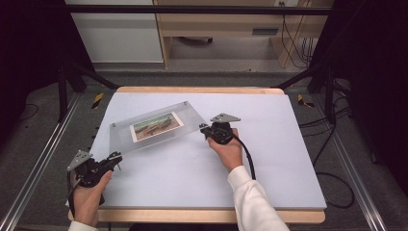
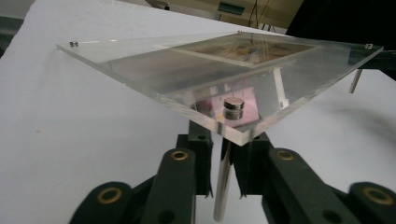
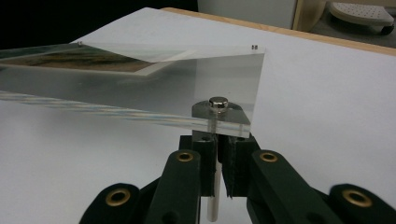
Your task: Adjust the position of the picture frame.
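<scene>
We find the left gripper (image 1: 115, 157) pinching a thin metal leg (image 2: 222, 186) beneath the near-left corner of a clear acrylic frame (image 1: 159, 115). In the left gripper view its 2 jaws stand closed on that leg, directly under a small round cap (image 2: 233, 108) seated in the corner. The right gripper (image 1: 206, 129) grips likewise: in the right gripper view its jaws are pressed onto a leg (image 3: 212, 186) under the opposite corner's cap (image 3: 218, 103).

We judge that holding 2 diagonal corners by their legs keeps the jaws off the clear faces and steadies the frame against tipping. The frame sits over the left-centre of the white table (image 1: 269, 159), tilted, and appears raised off the surface; we cannot confirm whether the far legs touch down. A photo (image 1: 156, 126) lies sandwiched in the frame's middle. 2 further caps mark the far corners, with another leg (image 2: 355, 80) hanging below 1 of them.
</scene>
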Available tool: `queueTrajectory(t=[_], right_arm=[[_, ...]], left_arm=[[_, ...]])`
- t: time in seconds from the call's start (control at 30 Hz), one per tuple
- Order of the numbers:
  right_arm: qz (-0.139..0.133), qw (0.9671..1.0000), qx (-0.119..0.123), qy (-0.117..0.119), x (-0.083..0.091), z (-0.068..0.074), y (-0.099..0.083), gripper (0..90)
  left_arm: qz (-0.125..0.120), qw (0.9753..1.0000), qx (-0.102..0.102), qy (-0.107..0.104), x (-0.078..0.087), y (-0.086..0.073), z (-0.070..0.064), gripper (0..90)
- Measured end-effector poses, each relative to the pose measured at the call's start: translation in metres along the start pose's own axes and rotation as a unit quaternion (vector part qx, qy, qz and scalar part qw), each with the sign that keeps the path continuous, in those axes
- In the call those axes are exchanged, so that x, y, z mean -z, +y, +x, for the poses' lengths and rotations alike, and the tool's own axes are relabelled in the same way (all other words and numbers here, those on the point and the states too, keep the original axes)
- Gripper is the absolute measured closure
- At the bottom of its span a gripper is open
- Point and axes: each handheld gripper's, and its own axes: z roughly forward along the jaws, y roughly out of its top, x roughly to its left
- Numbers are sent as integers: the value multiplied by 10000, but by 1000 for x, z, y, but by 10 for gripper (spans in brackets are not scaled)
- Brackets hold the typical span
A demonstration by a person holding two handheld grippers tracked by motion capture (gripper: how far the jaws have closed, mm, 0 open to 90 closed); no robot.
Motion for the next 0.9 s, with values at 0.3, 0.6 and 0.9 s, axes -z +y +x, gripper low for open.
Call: queueTrajectory(t=[0.3,0.6,0.9], right_arm=[[-38,10000,-50,-72,-1,0,1,798],[-88,9999,66,-54,-2,3,4,854],[-190,9997,119,-26,15,8,13,856]], left_arm=[[89,9998,-172,60,1,3,-2,843],[87,9995,-274,104,3,6,-3,845],[-143,9995,-265,-34,15,16,-9,841]])
